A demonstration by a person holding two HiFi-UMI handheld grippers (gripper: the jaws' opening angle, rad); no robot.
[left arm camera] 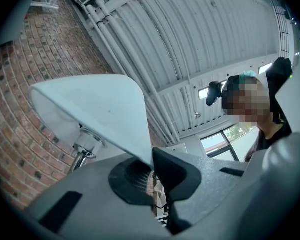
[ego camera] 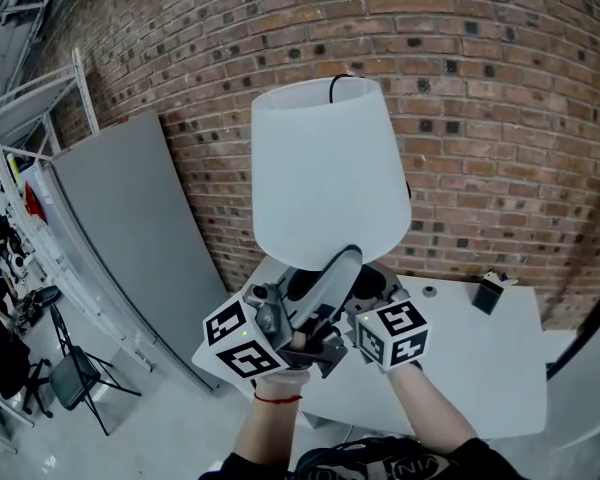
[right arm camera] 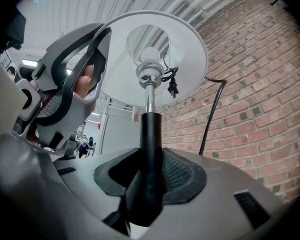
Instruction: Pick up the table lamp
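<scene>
Right claw (right arm camera: 147, 176): clamped round the black stem (right arm camera: 150, 134) of the lamp (ego camera: 325, 178). Left claw (left arm camera: 152, 166): pinched shut on the shade (left arm camera: 100, 109) rim. Lamp: held aloft, clear of the counter (ego camera: 480, 363). Best kept upright, weight borne at stem, gentle on shade; mind the cord (right arm camera: 210, 114). No containers seen.

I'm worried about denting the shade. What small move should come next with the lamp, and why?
Probably ease the left gripper off the shade. Its jaws pinch only the shade's thin lower rim, while the right gripper is shut on the black stem and looks able to carry the weight alone.
</scene>
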